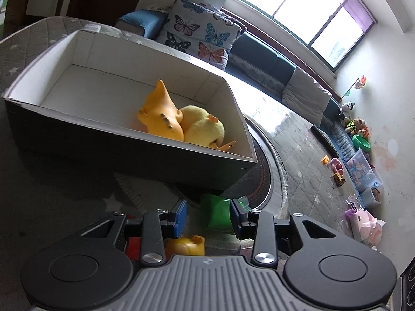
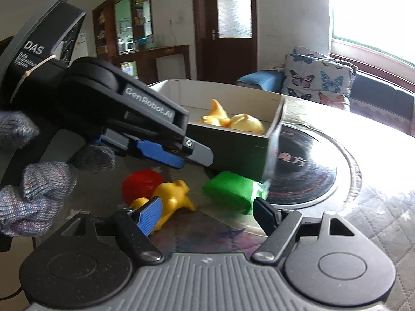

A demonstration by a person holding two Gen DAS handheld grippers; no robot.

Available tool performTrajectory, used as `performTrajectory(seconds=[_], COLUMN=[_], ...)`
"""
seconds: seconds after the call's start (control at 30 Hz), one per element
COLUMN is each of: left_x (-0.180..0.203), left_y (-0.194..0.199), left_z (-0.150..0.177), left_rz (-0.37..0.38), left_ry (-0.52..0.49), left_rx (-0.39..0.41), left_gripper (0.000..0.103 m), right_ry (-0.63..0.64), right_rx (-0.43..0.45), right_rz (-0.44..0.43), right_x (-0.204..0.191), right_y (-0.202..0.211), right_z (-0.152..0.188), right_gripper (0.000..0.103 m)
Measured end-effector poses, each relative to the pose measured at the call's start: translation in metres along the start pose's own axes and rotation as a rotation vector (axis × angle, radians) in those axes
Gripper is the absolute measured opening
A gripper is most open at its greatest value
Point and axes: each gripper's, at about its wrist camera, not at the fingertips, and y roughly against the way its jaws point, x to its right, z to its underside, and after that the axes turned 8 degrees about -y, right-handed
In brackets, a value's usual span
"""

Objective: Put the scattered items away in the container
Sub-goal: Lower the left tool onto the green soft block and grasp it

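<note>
A dark box (image 1: 103, 150) with a white inside holds a yellow rubber toy (image 1: 160, 116) and a yellow plush chick (image 1: 205, 127). In front of the box (image 2: 233, 150) lie a red ball (image 2: 141, 185), a yellow rubber animal (image 2: 173, 197) and a green block (image 2: 230, 191). My left gripper (image 1: 208, 213) hovers above them, open and empty; the green block (image 1: 216, 212) shows beyond its pads. The left gripper (image 2: 189, 155) is seen over the red ball in the right wrist view. My right gripper (image 2: 207, 215) is open and low, with the yellow animal by its left pad and the green block by its right finger.
A round black glass plate (image 2: 306, 171) lies right of the box on the quilted star cloth. A butterfly cushion (image 1: 197, 28) sits on the bench behind. Several toys and bins (image 1: 363, 171) line the far wall. A gloved hand (image 2: 33, 194) holds the left gripper.
</note>
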Motion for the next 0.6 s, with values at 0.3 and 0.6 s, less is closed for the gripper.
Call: performTrajectory(seconds=[0.3,0.6], left_x=[0.003,0.0], left_y=[-0.026,-0.045], left_z=[-0.01,-0.011], left_rz=[0.006,0.016], left_ry=[0.008,0.029], left_rx=[-0.046,-0.097], left_gripper=[0.038,0.038], right_ry=[-0.059,-0.077], right_rx=[-0.019,-0.053], right_rz=[0.043,0.034], right_x=[0.021,0.032], right_y=[-0.078,-0.176], right_z=[0.005,0.016], right_gripper=[0.073,0.063])
